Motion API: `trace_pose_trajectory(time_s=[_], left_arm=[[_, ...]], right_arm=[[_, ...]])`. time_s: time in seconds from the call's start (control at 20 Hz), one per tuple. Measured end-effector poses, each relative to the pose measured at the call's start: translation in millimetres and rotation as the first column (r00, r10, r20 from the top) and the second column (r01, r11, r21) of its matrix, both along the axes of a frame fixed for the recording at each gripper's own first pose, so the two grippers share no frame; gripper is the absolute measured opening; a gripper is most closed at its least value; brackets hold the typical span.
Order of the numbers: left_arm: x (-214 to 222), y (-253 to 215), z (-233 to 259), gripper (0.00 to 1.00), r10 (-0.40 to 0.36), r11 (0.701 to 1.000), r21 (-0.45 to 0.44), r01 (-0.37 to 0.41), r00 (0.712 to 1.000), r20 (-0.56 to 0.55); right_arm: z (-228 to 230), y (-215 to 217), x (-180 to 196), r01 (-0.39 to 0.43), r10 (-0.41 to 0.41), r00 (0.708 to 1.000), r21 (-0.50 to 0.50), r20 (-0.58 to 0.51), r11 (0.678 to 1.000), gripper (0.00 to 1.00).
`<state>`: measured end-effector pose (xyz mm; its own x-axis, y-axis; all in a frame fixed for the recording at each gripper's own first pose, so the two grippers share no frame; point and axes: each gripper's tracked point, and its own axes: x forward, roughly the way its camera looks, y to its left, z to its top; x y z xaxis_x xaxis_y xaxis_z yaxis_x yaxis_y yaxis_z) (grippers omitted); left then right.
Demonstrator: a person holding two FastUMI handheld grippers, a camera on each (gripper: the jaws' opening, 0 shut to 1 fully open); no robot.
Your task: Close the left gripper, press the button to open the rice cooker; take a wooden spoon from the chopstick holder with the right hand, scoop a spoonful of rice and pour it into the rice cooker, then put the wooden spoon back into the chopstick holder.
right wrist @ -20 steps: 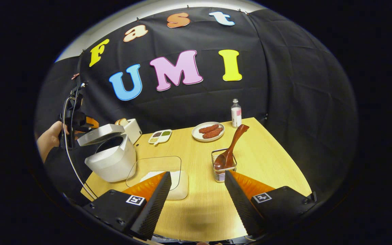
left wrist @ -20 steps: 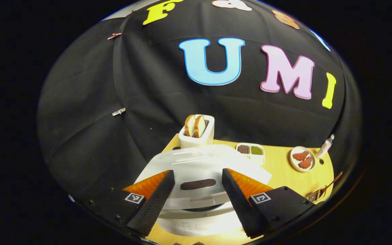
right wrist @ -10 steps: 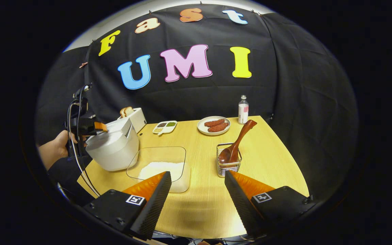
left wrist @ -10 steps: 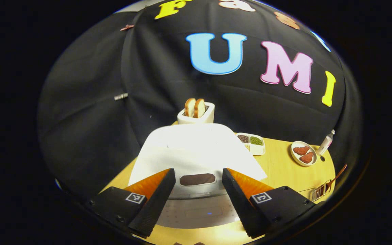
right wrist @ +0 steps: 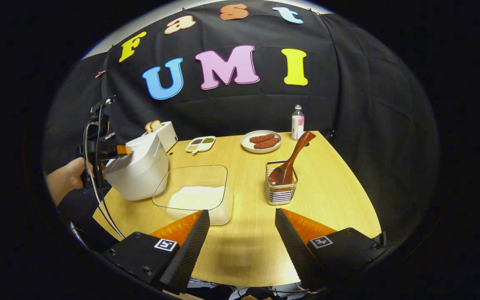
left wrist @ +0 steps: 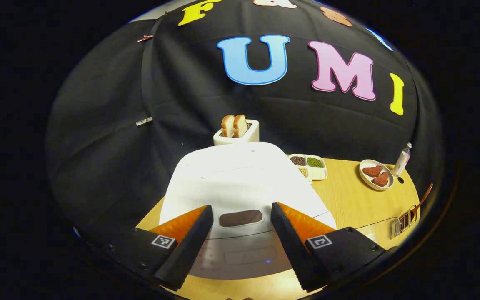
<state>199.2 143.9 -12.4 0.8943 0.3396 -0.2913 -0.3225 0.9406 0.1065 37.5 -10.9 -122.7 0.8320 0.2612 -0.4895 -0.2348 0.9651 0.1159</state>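
Nearest in the right gripper view, the right gripper (right wrist: 242, 243) hung above the table (right wrist: 340, 196) with its fingers spread apart and nothing between them. Just past it sat the clear tub of rice (right wrist: 196, 196), and to its right the wire chopstick holder (right wrist: 281, 189) with the wooden spoon (right wrist: 290, 160) leaning in it, bowl down and handle sticking up and out. In the left gripper view the left gripper (left wrist: 240, 239) was also spread apart, fingers either side of the dark button (left wrist: 241, 218) on the rice cooker (left wrist: 240, 175), whose lid lay down and looked shut. That fit either a cooker not opened or one closed again with the spoon back in place, so the stage was not settled. Risks from here: with the fingers this wide, a push could straddle the button and land on the lid instead; a hard shove could slide the cooker into the rice tub just beside it. The holder looked light, so pulling at the slanted spoon could tip it. Farther back stood the bean tray (right wrist: 200, 143), toaster (right wrist: 163, 133), meat plate (right wrist: 261, 141) and bottle (right wrist: 297, 122), well apart from all this.
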Motion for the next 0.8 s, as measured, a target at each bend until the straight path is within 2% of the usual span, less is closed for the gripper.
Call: trace_pose_trajectory(time_s=[0.2, 0.35, 0.55, 0.8], left_arm=[[-13.8, -9.7, 8.2, 0.99, -0.047, 0.999, 0.007, 0.047, 0.999, 0.026], [-52.5, -18.2, 47.1, 0.96, -0.062, 0.996, 0.079, 0.049, 0.983, 0.176], [-125.3, -65.0, 72.8, 0.96, -0.157, 0.987, 0.024, 0.157, 0.941, 0.301], [-203.1, -85.4, 47.7, 0.96, -0.177, 0.978, -0.053, 0.201, 0.939, 0.293]], right_arm=[[12.4, 19.9, 7.7, -0.011, 0.012, 0.999, -0.010, 0.036, 1.000, 0.99], [42.2, 32.0, 27.6, 0.003, -0.001, 0.993, -0.015, 0.120, 1.000, 0.99], [90.1, 52.8, 45.2, 0.034, -0.032, 0.978, -0.005, 0.207, 0.999, 0.99], [162.7, 77.2, 38.5, 0.026, 0.003, 0.932, -0.074, 0.361, 0.997, 0.99]])
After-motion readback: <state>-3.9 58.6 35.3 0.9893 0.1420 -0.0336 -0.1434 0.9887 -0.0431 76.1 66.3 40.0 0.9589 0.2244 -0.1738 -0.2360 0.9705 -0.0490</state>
